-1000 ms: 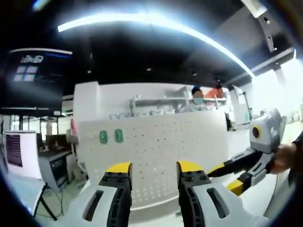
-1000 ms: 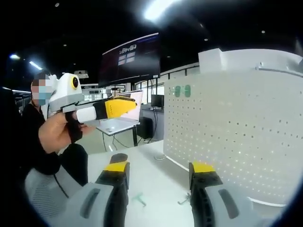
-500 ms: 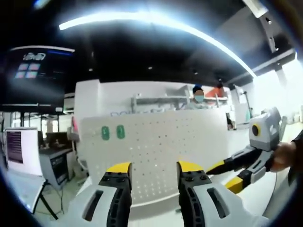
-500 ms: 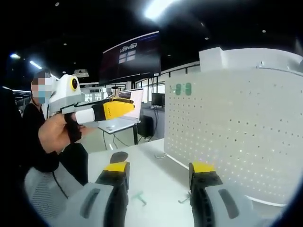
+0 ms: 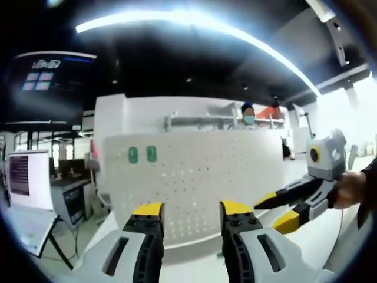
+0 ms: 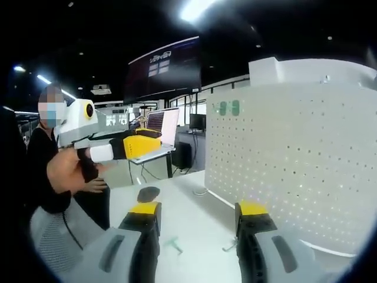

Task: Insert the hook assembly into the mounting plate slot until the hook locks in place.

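Hook assembly [image 6: 174, 246] is lying on the white surface [image 6: 188, 218] before the pegboard [image 6: 294, 165]; left gripper [image 5: 191, 209] and right gripper [image 6: 197, 212] are holding their jaws spread, empty.

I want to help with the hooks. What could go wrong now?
Both grippers, the left gripper and the right gripper, are open and hold nothing, so no hook can go into the pegboard yet. Two small parts, a green hook and a grey hook, lie loose on the white table; a careless reach might knock them away.
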Tool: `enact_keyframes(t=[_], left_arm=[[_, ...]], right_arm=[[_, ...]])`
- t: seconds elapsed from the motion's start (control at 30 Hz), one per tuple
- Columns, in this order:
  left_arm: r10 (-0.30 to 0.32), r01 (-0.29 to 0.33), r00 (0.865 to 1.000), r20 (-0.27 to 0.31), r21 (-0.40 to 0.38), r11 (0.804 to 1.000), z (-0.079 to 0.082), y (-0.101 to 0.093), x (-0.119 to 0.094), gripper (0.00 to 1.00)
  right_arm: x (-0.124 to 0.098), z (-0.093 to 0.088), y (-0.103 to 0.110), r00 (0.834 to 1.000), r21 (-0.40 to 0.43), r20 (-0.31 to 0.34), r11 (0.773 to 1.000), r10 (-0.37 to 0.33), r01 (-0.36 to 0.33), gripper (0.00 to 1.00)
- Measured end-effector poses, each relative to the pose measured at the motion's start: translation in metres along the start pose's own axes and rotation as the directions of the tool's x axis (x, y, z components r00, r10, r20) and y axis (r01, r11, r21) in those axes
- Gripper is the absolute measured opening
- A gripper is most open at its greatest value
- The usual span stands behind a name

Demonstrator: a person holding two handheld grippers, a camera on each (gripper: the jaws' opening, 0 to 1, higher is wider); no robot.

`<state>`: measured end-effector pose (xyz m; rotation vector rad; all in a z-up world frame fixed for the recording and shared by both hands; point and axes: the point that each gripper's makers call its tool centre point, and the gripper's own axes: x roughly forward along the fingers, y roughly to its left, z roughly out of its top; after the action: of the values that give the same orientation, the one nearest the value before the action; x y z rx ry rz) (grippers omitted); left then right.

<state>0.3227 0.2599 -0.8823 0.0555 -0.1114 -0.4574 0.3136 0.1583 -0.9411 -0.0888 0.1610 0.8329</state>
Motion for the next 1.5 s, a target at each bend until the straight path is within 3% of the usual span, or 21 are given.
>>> enact_keyframes(t=[0.23,0.47,0.93,1.2,1.5], left_arm=[[0.010,-0.010,1.000,-0.024,-0.016,1.000,-0.014,0.004,-0.004,0.37],[0.004,-0.004,1.000,-0.022,-0.003,1.000,-0.014,0.004,-0.004,0.37],[-0.010,0.009,1.000,-0.027,-0.007,1.000,-0.016,0.003,-0.003,0.37],[-0.014,0.014,0.999,-0.030,-0.002,1.000,-0.017,0.001,-0.004,0.37],[-0.016,0.016,0.999,-0.033,-0.002,1.000,-0.018,0.001,-0.003,0.37]], right_arm=[[0.003,-0.007,0.000,1.000,0.000,-0.022,1.000,0.002,-0.002,0.48],[0.006,-0.017,0.003,0.999,-0.012,-0.054,1.000,0.007,-0.008,0.48],[0.023,-0.042,0.025,0.987,-0.038,-0.138,0.995,0.084,-0.090,0.48],[0.034,-0.063,0.043,0.970,-0.054,-0.200,0.987,0.137,-0.151,0.47],[0.046,-0.091,0.067,0.937,-0.047,-0.276,0.971,0.213,-0.234,0.45]])
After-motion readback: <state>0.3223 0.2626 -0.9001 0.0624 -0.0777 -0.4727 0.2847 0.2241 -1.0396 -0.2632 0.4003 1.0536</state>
